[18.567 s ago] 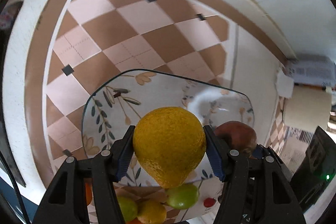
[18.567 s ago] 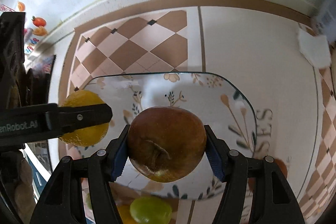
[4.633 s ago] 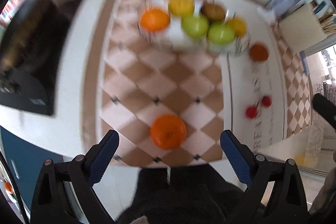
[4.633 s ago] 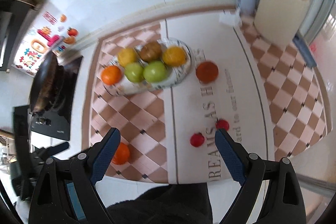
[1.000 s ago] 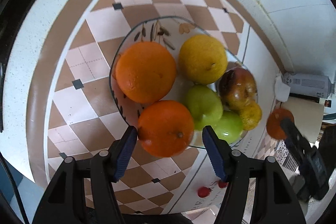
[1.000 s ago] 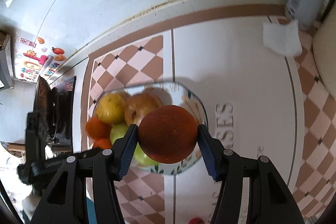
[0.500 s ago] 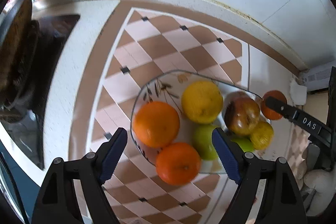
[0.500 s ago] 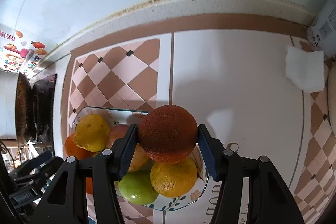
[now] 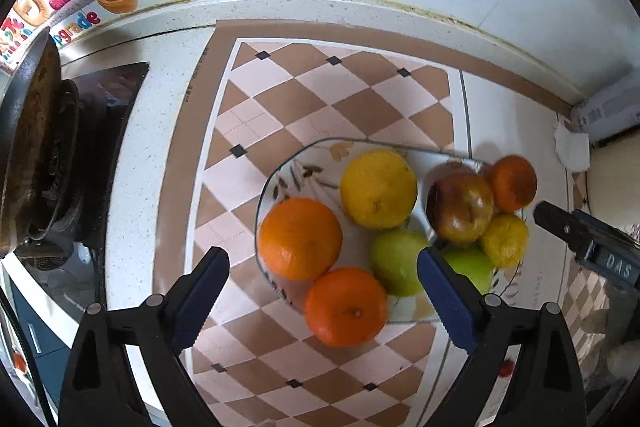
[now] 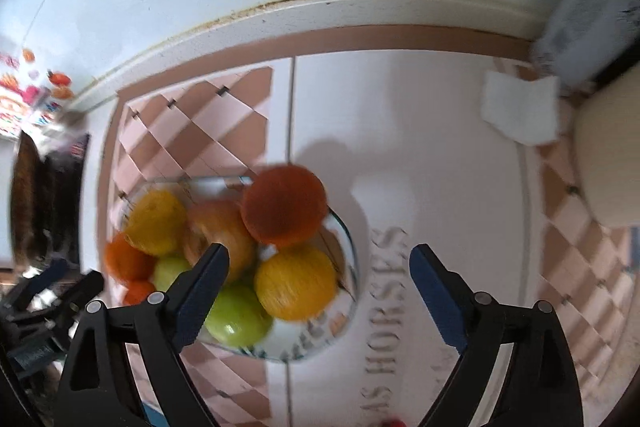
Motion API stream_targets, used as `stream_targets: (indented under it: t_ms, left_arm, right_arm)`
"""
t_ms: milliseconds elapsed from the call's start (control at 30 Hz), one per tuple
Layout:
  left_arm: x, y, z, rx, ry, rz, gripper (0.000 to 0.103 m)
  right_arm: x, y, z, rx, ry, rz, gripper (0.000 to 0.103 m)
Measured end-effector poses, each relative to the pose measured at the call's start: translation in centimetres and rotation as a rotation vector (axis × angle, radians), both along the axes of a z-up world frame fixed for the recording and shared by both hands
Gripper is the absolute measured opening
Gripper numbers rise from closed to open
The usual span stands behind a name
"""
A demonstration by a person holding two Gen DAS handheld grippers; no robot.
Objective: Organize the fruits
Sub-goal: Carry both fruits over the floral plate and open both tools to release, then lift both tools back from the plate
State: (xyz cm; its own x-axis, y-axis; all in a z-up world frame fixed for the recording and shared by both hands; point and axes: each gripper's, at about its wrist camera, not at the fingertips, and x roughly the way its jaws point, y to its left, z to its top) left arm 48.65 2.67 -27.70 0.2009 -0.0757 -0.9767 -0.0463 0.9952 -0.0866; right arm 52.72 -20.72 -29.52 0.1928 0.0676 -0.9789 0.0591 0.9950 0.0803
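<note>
A glass plate (image 9: 280, 183) with a leaf pattern holds several fruits: two oranges (image 9: 300, 239), a yellow fruit (image 9: 378, 189), a brown apple (image 9: 460, 207), two green apples (image 9: 396, 263) and a small yellow citrus (image 9: 505, 241). A dark orange fruit (image 9: 513, 183) lies at the plate's far right; in the right wrist view it (image 10: 285, 205) is blurred, on the far edge of the plate (image 10: 348, 259). My left gripper (image 9: 322, 295) is open and empty above the plate's near side. My right gripper (image 10: 318, 289) is open and empty above the plate.
A stove with a dark pan (image 9: 28, 163) stands at the left. A folded white tissue (image 10: 520, 111) and a cream container (image 10: 608, 163) are at the right. A small red fruit (image 9: 505, 367) lies on the mat near the front edge. The tiled wall is close behind.
My right gripper opened and let go of the dark orange fruit, which now lies on the plate's far right. My left gripper stayed open and drew back a little from the plate.
</note>
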Motion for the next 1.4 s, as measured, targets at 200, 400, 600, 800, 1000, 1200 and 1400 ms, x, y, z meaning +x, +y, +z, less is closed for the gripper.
stream_targets:
  t_ms: [200,400,600,800,1000,1200,1400]
  left_arm:
    - [-2.9,0.3,0.8,0.007,-0.014,-0.012,0.096]
    - [-6.2,0.7,2.7,0.031,-0.069,-0.037,0.096]
    - [-9.9,1.1,5.9,0.024,-0.153,-0.057,0.096]
    - [-13.1,1.4,8.7,0.016,-0.220,-0.065,0.096]
    - [-16.0,1.8,11.7,-0.002,-0.288,-0.083,0.096]
    - [-18.6,1.8,14.2,-0.004,-0.341,-0.111,0.096]
    - [-20.6,1.7,15.9,-0.015,-0.370,-0.122,0.096]
  right_arm:
    - [-5.1,1.9,1.4,-0.038,-0.030,0.016,0.094]
    - [-9.3,2.7,4.0,-0.025,-0.082,0.005,0.094]
    - [-13.2,3.4,7.9,-0.037,-0.164,0.007,0.094]
    - [-17.3,4.3,11.9,-0.054,-0.248,0.016,0.094]
    - [-20.6,5.2,15.5,-0.047,-0.319,0.021,0.094]
    - [-23.8,5.8,18.4,-0.034,-0.375,0.019,0.094]
    - [-25.9,5.8,20.2,-0.022,-0.412,0.004,0.094]
